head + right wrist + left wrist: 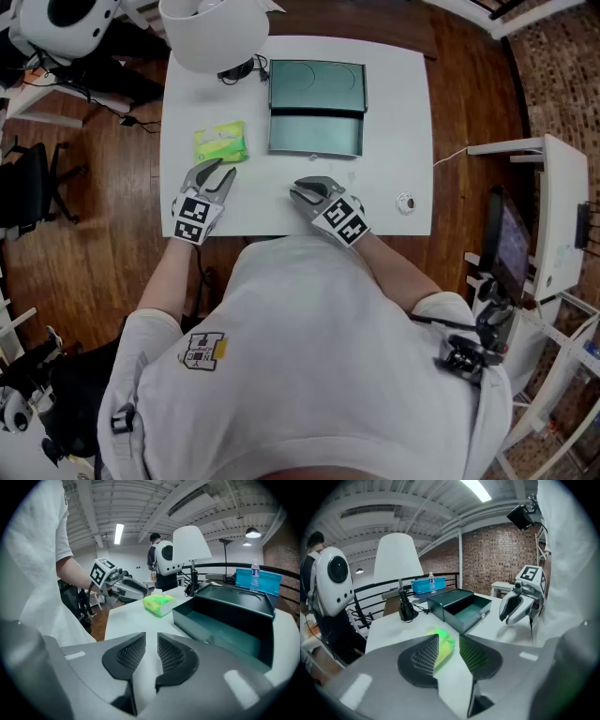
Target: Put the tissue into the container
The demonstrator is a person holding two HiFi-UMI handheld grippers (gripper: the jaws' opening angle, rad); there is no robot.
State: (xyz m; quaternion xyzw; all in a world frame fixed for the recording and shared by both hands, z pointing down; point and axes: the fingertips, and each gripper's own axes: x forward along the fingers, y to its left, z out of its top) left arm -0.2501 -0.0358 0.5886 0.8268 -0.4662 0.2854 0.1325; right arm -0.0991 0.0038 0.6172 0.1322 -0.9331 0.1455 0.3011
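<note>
Left gripper (217, 174): we see its jaws slightly apart, empty; tissue (221, 142) near, at 12 o'clock.
Right gripper (300, 192): narrowly parted, empty.
Container (317, 108): open, at tissue's 3 o'clock.

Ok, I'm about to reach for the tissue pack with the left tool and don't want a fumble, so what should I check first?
1. Tissue pack lies free on the table, nothing on it: ok.
2. Left tool empty, jaws apart, pointed at the pack: ok.
3. Jaw gap wide enough for the pack: cannot tell.
4. Container open, its tray empty: ok.
5. Right tool empty, short of the container, off the pack's way there: ok.
</note>
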